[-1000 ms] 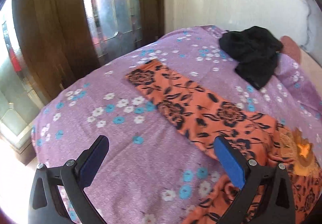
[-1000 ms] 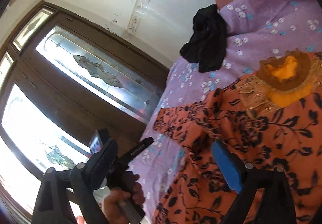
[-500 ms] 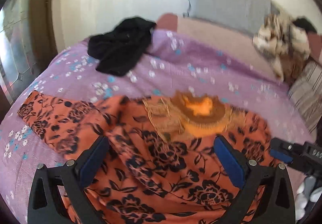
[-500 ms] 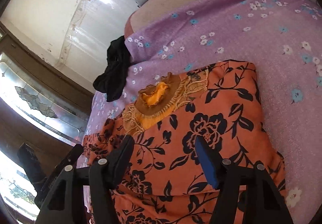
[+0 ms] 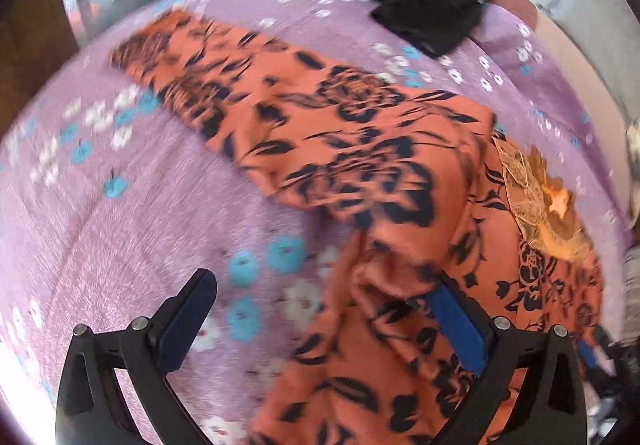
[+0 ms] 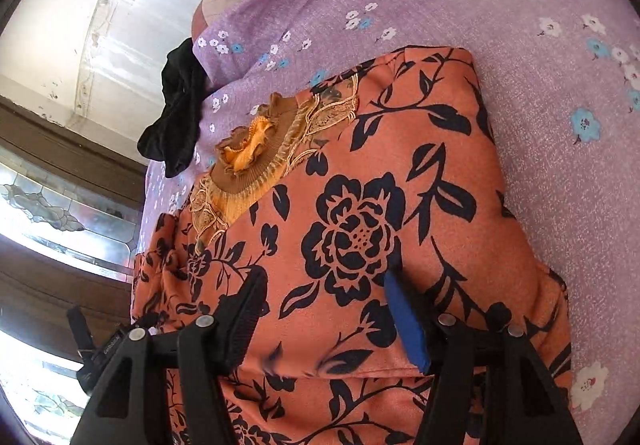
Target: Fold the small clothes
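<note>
Both my jaws standing wide, holding nothing. Left gripper hovering at sleeve root; right gripper poised over body of orange floral garment, lying spread on purple bedspread. Fabric looking light, soft, slippery; judging hem edge best grip. Counting one orange garment, one black garment far.

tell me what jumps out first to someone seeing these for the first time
The orange garment with black flowers dominates, spread across the purple floral bedsheet, one sleeve stretching away to the left in the left wrist view. Its frilly golden collar stands out near the garment's top. A crumpled black garment lies apart at the far edge of the bed.
</note>
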Demonstrator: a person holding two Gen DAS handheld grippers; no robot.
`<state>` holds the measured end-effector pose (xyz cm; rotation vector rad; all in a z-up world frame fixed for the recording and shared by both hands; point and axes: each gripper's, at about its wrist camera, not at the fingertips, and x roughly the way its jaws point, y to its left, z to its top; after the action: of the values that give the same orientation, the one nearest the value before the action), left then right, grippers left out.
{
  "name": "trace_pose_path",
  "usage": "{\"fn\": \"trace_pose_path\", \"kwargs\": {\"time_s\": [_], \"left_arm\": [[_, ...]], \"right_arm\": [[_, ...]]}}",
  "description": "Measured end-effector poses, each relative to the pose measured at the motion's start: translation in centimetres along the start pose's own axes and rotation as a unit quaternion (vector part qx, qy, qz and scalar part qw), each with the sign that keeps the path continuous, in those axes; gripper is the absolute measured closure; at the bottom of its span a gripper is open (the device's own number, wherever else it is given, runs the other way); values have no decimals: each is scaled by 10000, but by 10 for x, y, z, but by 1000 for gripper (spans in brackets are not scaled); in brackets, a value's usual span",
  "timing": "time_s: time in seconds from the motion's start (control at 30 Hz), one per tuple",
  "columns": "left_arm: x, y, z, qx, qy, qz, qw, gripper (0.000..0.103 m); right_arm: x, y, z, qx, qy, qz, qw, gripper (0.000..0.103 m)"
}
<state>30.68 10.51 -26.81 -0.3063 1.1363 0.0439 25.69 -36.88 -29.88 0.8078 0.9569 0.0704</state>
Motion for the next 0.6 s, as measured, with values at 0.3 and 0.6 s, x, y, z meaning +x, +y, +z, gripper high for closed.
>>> {"fn": "trace_pose_path", "kwargs": {"time_s": [0.3,0.6], "left_arm": [[-57,117,28,-1732,-848,260,9809,0],[-19,122,74,-2036,-728,81,9763,0]], "right_arm": [[3,10,-4,-66,-109,-213,9997,36],[2,8,-5,-75,-154,-133,9998,35]]}}
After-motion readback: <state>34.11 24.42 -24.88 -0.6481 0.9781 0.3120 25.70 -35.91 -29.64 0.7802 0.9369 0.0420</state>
